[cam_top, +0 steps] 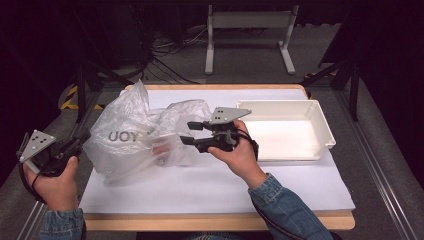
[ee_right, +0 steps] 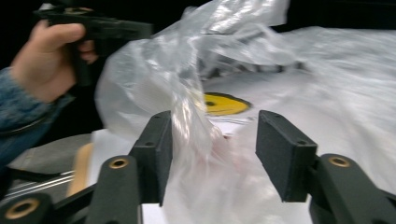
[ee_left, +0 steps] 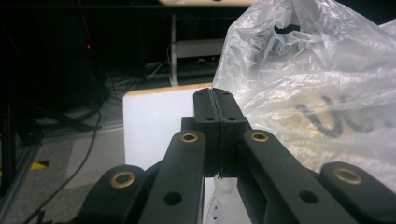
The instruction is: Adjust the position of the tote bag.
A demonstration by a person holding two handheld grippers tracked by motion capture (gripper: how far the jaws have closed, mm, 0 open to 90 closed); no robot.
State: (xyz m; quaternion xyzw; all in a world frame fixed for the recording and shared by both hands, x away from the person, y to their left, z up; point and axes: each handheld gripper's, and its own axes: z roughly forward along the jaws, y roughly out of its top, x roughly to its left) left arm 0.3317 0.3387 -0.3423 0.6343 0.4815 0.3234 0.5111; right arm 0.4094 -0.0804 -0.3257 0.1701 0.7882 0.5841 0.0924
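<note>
Crumpled clear plastic bag (cam_top: 135, 135) with dark lettering sits on the white sheet (cam_top: 210, 190) covering the table, left of centre. Nearest you, your left gripper (cam_top: 82, 136) hangs off the table's left edge, jaws pressed together; it looks pinched on the bag's edge film, though the contact is hard to see. Your right gripper (cam_top: 192, 133) is at the bag's right side, jaws apart, a fold of film loose between them, not pinched. Something yellow (ee_right: 224, 103) shows through the plastic. Farther right sits a white rectangular plastic tray (cam_top: 320, 120), nothing in it. Step looks like opening the bag. Next: re-grip the film and spread the mouth.
</note>
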